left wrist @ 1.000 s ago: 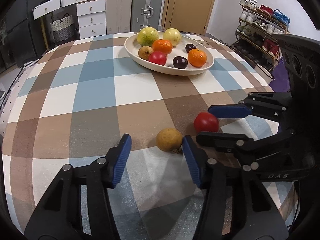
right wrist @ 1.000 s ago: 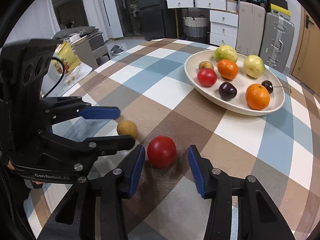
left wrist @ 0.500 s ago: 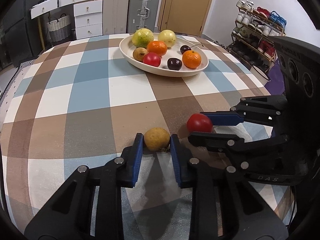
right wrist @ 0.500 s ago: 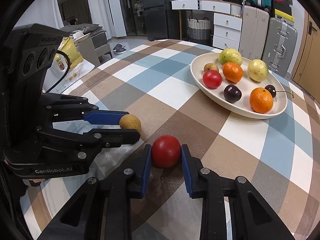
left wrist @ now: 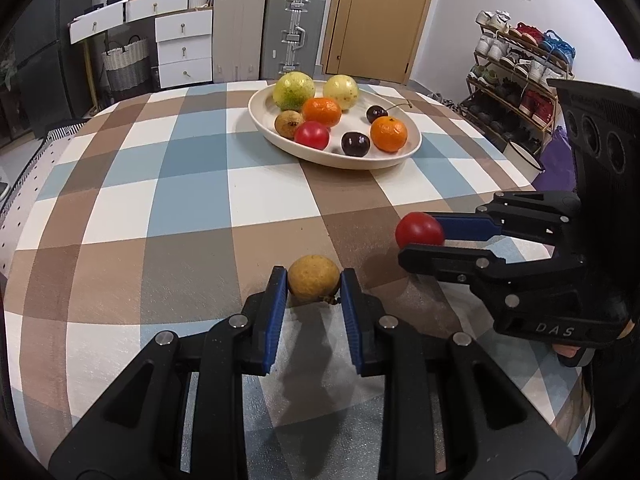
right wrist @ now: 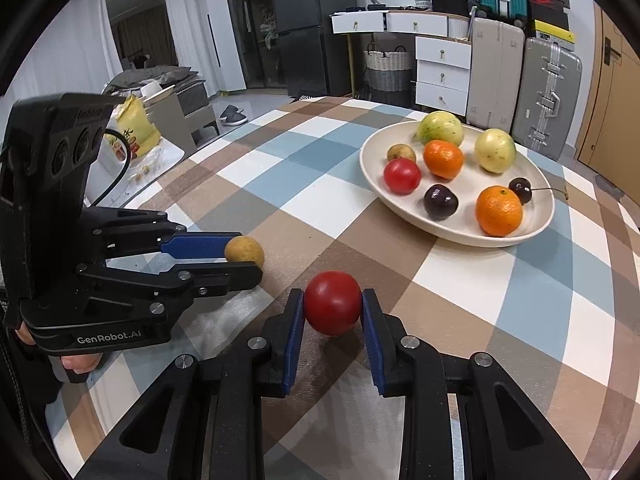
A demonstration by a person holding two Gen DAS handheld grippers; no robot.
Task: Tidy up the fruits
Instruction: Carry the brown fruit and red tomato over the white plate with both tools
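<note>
Left wrist view
Left gripper (left wrist: 314,286): blue pads pressed on either side of the yellow-brown fruit (left wrist: 314,283), clamped at its widest part.
Yellow-brown fruit: low over the checked tablecloth (left wrist: 192,184), near the front edge; whether it touches the cloth I can't tell.
Right gripper (left wrist: 420,238): off to the right, seen side-on, fingers closed on the red fruit (left wrist: 418,229) (only its left half shows past the upper blue pad).
Plate (left wrist: 412,148): cream, well apart from both grippers, toward the far side of the table.
On the plate: green-yellow fruit (left wrist: 293,90) and pale yellow fruit (left wrist: 341,91) at the back, two oranges (left wrist: 321,111) (left wrist: 388,133), a second red fruit (left wrist: 312,135), a small brown fruit (left wrist: 289,123), a dark plum (left wrist: 355,144), a stemmed cherry (left wrist: 376,112).

Right wrist view
Right gripper (right wrist: 333,310): pads tight on both flanks of the red fruit (right wrist: 332,307), and a shadow sits on the cloth just beneath it.
Left gripper (right wrist: 244,256): in from the left, fingers shut around the yellow-brown fruit (right wrist: 245,251), which pokes out past the fingertips.
Two held fruits: near each other, not touching.
Plate (right wrist: 536,224): up and to the right, eight fruits in it, none stacked.
Background: suitcases (right wrist: 546,92) and white drawers (right wrist: 442,70) behind the table.
</note>
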